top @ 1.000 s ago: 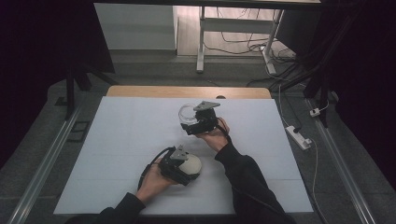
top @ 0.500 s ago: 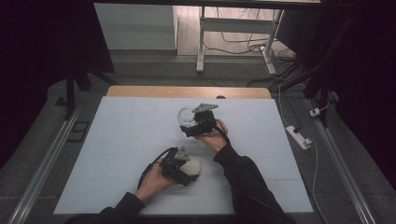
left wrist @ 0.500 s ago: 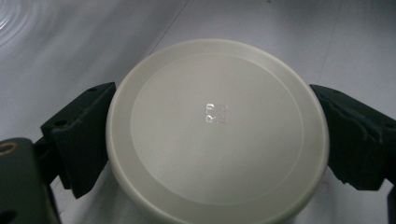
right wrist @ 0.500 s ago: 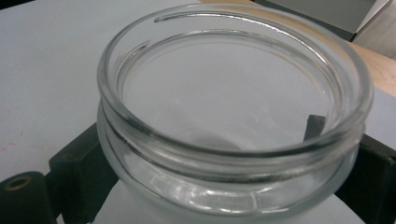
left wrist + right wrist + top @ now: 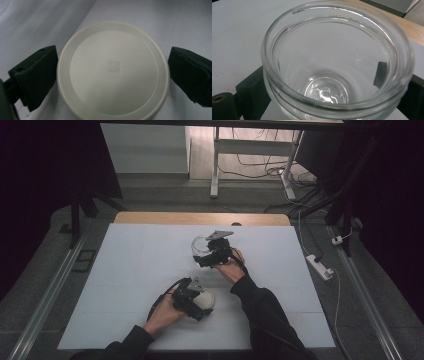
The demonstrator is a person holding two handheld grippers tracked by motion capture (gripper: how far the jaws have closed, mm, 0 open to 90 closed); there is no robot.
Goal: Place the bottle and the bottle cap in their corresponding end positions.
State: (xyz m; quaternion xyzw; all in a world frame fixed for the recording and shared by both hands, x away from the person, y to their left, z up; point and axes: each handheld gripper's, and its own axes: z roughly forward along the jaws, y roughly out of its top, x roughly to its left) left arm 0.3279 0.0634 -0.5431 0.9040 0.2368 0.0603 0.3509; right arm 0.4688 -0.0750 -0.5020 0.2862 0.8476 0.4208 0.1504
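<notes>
A round cream lid [image 5: 112, 70] lies flat on the white table top [image 5: 130, 270], near the front middle in the high view [image 5: 207, 300]. My left gripper [image 5: 113, 50] points down over it, and its two black jaws press the lid's rim from either side. Farther back, a clear empty glass jar [image 5: 337, 62] stands upright with its mouth open. My right gripper [image 5: 322, 72] is shut on the jar's wall just below the rim. The high view shows the jar [image 5: 199, 246] just left of the right gripper [image 5: 210, 254], and the left gripper [image 5: 192, 299] beside the lid.
A strip of bare wood [image 5: 200, 218] runs along the table's far edge. A white power strip [image 5: 319, 266] lies on the floor to the right. Metal rails [image 5: 45, 300] flank the table. Wide bare white surface lies to the left and right of both hands.
The right hand and the jar have drifted slightly toward the person. The left gripper stays over the lid.
</notes>
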